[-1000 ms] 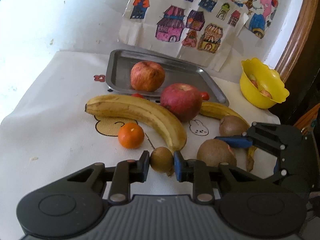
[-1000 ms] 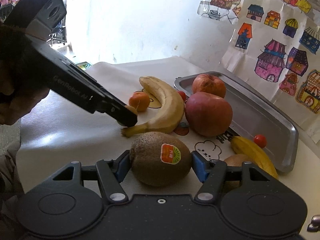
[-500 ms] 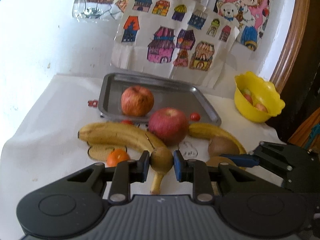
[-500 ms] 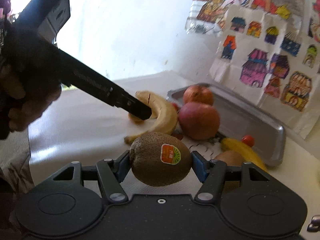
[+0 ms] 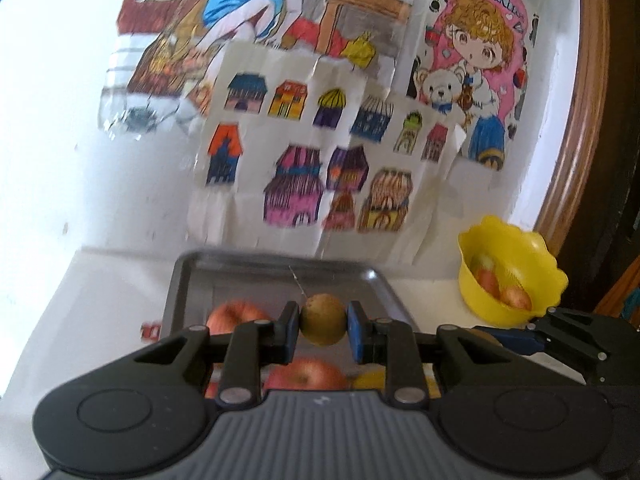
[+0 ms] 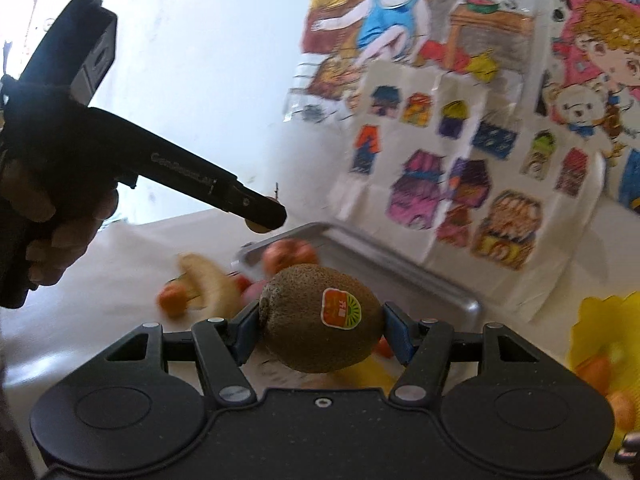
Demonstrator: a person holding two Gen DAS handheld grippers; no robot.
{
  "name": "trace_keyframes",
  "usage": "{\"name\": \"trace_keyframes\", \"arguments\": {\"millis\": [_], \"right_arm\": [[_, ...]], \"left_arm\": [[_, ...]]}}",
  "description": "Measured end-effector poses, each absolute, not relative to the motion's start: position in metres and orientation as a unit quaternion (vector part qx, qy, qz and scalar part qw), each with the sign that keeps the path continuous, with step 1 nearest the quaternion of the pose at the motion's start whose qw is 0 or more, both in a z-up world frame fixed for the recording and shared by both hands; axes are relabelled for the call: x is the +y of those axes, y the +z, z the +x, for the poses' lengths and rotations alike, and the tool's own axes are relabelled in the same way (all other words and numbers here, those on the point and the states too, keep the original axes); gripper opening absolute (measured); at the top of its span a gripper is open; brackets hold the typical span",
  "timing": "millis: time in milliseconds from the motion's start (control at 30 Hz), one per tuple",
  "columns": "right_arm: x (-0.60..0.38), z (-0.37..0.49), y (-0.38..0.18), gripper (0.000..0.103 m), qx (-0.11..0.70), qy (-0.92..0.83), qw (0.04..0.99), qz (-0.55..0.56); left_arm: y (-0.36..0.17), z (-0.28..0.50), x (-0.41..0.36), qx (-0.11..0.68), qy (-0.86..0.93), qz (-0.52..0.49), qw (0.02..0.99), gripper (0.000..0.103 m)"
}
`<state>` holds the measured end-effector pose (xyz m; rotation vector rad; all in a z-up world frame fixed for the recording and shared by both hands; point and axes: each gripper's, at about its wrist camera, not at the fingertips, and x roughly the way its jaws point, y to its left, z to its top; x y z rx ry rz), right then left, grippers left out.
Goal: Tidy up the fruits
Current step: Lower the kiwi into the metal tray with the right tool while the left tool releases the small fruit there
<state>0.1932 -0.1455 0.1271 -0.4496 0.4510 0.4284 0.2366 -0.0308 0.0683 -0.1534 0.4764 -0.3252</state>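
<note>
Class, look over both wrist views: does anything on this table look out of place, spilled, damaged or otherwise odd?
Nothing looks spilled or damaged. Fruit lies loose beside the metal tray: a banana and a small orange on the cloth. That suits a sort in progress. Each gripper holds a kiwi: left gripper, right gripper.

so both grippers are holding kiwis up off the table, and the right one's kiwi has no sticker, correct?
Not quite. The right gripper is shut on a large kiwi that does carry a sticker, orange and green, plain in the right wrist view. The left gripper does hold a small kiwi aloft.
</note>
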Motion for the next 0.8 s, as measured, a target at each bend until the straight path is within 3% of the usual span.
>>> {"name": "trace_keyframes", "arguments": {"millis": [267, 800], "right_arm": [[-0.178, 0.245, 0.129, 0.065, 0.237, 0.161, 0.937, -0.201], [-0.221, 0.323, 0.082, 0.065, 0.312, 0.127, 0.927, -0.167]], "left_arm": [[0.059, 0.275, -0.061, 0.235, -0.171, -0.06, 0.955, 0.028], [0.016, 0.352, -0.094, 0.313, -0.187, -0.056, 0.93, 0.028]]}}
